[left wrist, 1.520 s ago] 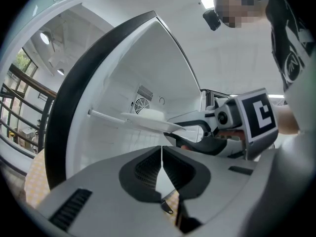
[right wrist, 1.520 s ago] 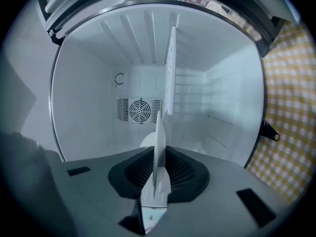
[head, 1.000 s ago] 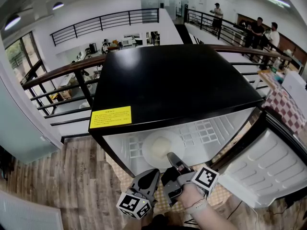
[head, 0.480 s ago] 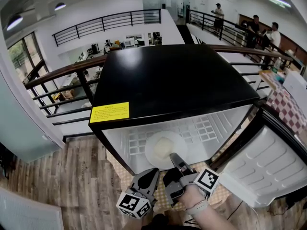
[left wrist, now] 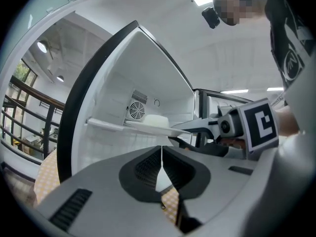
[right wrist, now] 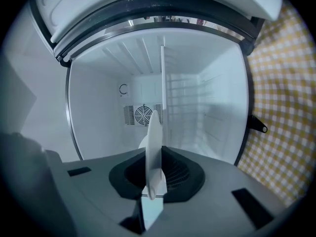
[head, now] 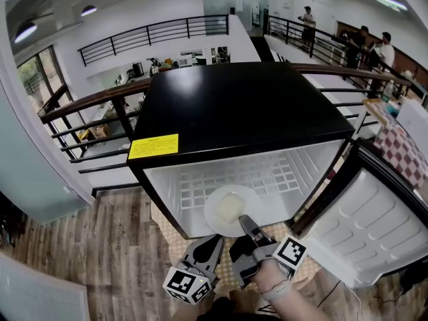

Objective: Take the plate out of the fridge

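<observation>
Head view: right hand-held gripper (head: pixel 246 221) clamps plate (head: pixel 224 209); left hand-held gripper (head: pixel 215 241) clenched, empty; yellow label (head: pixel 154 146) illegible.

Black fridge (head: pixel 241 112), white inside
White plate (head: pixel 231 209); yellow label (head: pixel 154 146) at eight o'clock on its top; yellow-checked cloth (right wrist: pixel 289 93) beneath.

Wood-plank floor (head: pixel 73 246) lower left. Yellow checked mat (right wrist: pixel 291 83) lies over it. Black railing (head: pixel 93 97) behind. Three people (head: pixel 364 40) stand upper right. Red checked cloth (head: pixel 401 149) at right edge.
</observation>
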A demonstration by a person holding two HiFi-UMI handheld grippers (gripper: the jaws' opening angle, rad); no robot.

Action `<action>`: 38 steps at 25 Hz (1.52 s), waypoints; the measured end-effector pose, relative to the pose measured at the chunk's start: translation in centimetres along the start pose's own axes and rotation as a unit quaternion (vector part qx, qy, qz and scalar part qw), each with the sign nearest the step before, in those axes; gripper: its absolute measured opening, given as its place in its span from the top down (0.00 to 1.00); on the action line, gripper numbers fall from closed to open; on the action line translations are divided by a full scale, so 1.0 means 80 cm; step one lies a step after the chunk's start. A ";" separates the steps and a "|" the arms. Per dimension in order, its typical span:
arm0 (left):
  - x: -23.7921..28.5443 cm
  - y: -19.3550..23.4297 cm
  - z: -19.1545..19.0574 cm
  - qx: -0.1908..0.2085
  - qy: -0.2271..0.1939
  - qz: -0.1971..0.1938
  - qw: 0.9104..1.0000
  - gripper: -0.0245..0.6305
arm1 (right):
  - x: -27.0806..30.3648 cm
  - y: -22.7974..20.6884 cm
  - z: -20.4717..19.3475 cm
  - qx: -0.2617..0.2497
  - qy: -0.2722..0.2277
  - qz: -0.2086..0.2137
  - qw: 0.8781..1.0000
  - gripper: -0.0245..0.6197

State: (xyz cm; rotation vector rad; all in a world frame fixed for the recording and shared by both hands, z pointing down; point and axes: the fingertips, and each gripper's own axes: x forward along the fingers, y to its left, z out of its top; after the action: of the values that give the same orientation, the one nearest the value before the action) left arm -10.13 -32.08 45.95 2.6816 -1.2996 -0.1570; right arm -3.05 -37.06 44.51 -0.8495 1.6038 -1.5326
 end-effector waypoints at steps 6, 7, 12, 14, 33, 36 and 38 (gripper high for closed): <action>-0.009 -0.010 0.005 0.004 -0.005 0.009 1.000 0.94 | -0.016 0.001 -0.001 0.000 0.003 -0.001 1.000 0.88; -0.011 -0.012 0.005 0.003 -0.006 0.010 1.000 0.94 | -0.019 0.001 -0.001 -0.001 0.004 -0.002 1.000 0.88; -0.020 -0.023 0.003 0.001 -0.007 0.017 1.000 0.94 | -0.035 0.001 -0.002 -0.001 0.006 -0.004 1.000 0.88; -0.024 -0.027 0.002 0.000 -0.007 0.019 1.000 0.94 | -0.041 0.000 -0.003 -0.001 0.007 -0.004 1.000 0.88; -0.052 -0.060 0.000 0.006 -0.015 0.038 0.999 0.94 | -0.084 -0.005 -0.013 0.004 0.018 -0.005 1.000 0.88; -0.055 -0.067 -0.001 0.006 -0.016 0.039 0.999 0.94 | -0.091 -0.006 -0.014 0.004 0.020 -0.005 1.000 0.88; -0.058 -0.071 -0.001 0.006 -0.015 0.040 0.999 0.94 | -0.096 -0.007 -0.014 0.004 0.021 -0.006 1.000 0.88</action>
State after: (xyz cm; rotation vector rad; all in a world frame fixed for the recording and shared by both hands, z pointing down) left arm -8.58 -24.98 45.09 2.6411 -1.4192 -0.1822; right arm -0.19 -29.87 45.60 -0.8292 1.6241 -1.5740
